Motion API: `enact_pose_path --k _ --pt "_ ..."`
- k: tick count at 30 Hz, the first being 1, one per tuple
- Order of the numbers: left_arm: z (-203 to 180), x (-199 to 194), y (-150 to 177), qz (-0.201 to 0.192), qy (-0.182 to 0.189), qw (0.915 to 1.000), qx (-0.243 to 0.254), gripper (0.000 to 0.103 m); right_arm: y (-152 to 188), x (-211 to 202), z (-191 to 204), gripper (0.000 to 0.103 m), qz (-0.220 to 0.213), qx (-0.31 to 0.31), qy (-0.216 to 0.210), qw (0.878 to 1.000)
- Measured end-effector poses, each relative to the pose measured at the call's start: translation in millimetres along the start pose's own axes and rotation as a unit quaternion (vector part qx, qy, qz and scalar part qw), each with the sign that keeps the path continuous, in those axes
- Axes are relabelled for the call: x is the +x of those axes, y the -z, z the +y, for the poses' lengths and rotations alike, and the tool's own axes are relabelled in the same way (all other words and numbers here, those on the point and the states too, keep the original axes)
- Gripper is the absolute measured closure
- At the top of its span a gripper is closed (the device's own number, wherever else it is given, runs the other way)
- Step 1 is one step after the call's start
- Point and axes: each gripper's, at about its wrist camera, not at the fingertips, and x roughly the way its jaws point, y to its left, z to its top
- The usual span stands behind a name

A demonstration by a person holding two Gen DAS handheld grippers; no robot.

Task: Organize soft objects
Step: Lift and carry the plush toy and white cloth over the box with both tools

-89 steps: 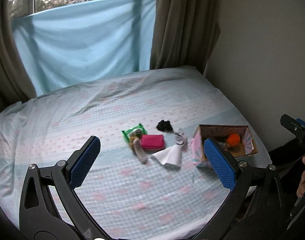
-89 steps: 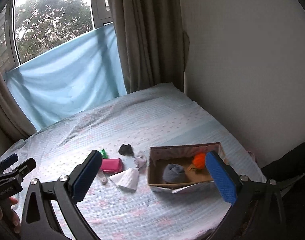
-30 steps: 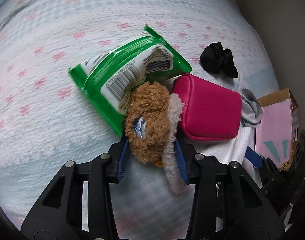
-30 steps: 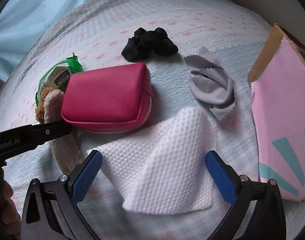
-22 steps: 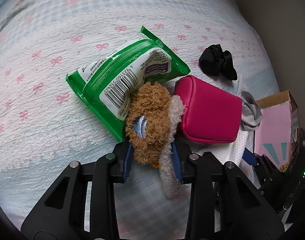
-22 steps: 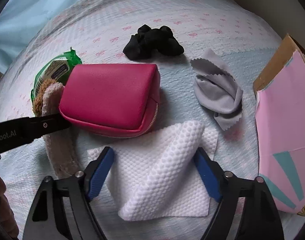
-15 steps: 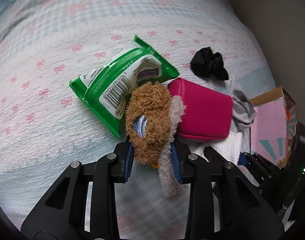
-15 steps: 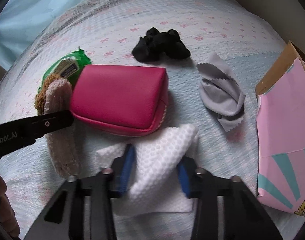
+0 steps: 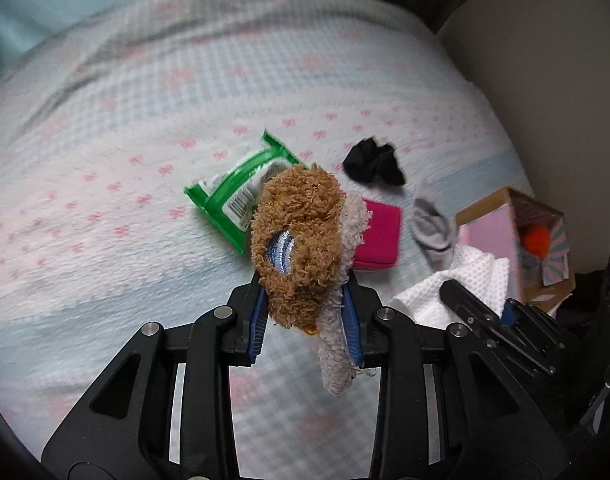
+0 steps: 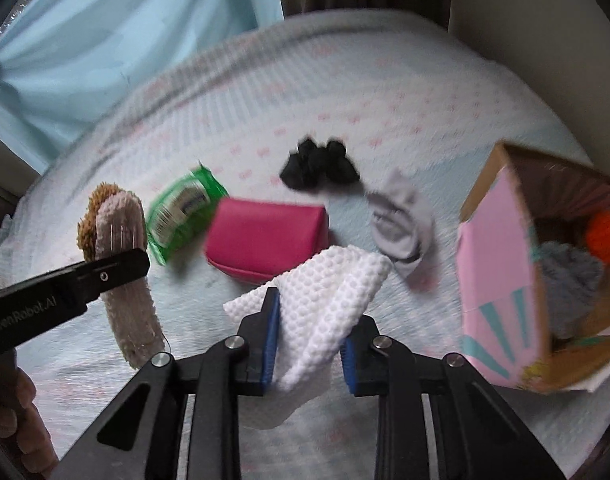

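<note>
Risk: white cloth is dangling loose below my right gripper, so it could be snagging the pink box rim on the right. Plush slipper is sitting bulky in my left gripper, pinched only near its end, so it may be slipping. I'm holding both grippers clenched and raised above the bed, angled down.

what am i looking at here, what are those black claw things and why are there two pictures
The claws are two hand-held grippers, each carrying a forward-looking camera, hence two pictures. The left gripper is shut on a brown plush slipper. The right gripper is shut on a white waffle cloth. On the bed lie a green wipes pack, pink pouch, black scrunchie and grey cloth. At the right stands a pink cardboard box already holding soft things.
</note>
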Motion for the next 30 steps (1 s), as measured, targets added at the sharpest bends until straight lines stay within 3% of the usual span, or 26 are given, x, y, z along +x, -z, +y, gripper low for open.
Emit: enact_pose_path --k 10,17,23,30 --pt "-36.7 -112.9 11.1 -0.067 -0.004 0.9977 0.003 0.074 -19.4 -119.5 -1.0 0.08 -0.07 -0.002 -0.02 0.997" --pt "-89.7 -172.0 9.0 -0.106 0.013 0.9939 0.026 0.074 -35.5 -199.0 -31.8 0.08 -0.105 0.015 -0.028 0.994" --pt "-150.5 -188.9 6.4 -0.121 0.033 0.991 0.046 0.074 -48.9 -248.2 -87.3 0.08 -0.125 0.04 -0.013 0.991" --pt "-243.6 -169.8 -0.1 -0.11 0.044 0.9913 0.057 0.074 -61.4 -272.0 -174.3 0.08 -0.115 0.042 0.0 0.992"
